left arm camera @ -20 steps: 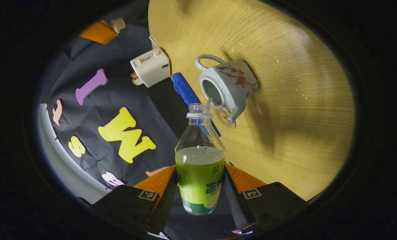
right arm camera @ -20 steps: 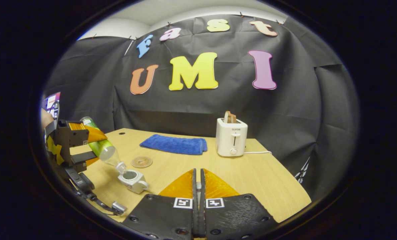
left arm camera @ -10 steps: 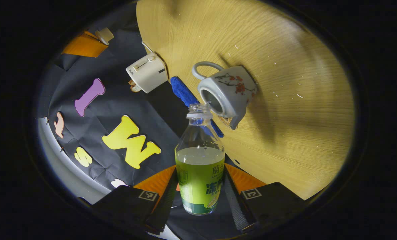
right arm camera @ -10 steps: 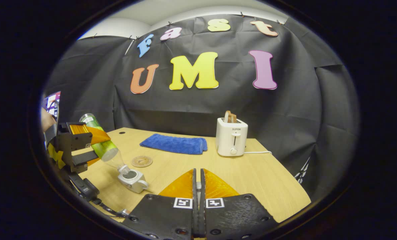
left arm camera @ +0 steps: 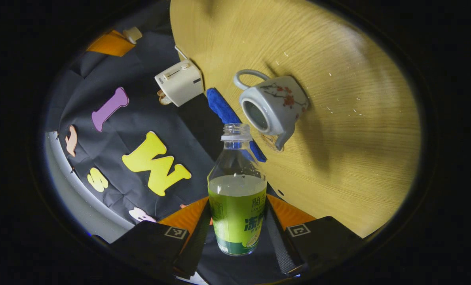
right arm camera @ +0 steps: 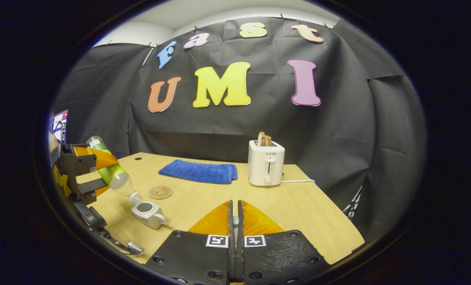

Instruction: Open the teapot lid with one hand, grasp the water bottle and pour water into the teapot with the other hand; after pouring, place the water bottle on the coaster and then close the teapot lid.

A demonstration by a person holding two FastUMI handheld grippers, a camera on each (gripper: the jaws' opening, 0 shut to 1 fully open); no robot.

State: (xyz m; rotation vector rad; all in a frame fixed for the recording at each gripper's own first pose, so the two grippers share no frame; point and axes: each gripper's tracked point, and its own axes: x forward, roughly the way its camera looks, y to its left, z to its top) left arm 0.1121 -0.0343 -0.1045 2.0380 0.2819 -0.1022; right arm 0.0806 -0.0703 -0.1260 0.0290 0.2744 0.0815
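My left gripper [left arm camera: 237, 204] is shut on a clear water bottle [left arm camera: 237, 198] with a green label, capless and tilted mouth-down. Its mouth sits just short of the open top of the white teapot [left arm camera: 277, 105], which has red flowers and stands lidless on the table. The round coaster [left arm camera: 271, 141] peeks out by the spout. In the right gripper view the left gripper [right arm camera: 89, 166] and bottle [right arm camera: 109, 168] lean over the teapot [right arm camera: 148, 209], with the coaster [right arm camera: 160, 192] just behind. My right gripper [right arm camera: 235, 209] is shut, raised above the table; in the left gripper view it [left arm camera: 113, 41] holds the pale lid [left arm camera: 133, 35].
A white toaster [right arm camera: 265, 168] with toast and its cord stands at the back of the wooden table [right arm camera: 299, 206]. A folded blue cloth [right arm camera: 198, 172] lies left of it. A hand [right arm camera: 53, 140] holds the left gripper at the table's left edge.
The bottle's mouth has drawn back a little from the teapot opening, and the drops seen at the mouth earlier are gone. The right gripper has shifted slightly sideways, still shut.
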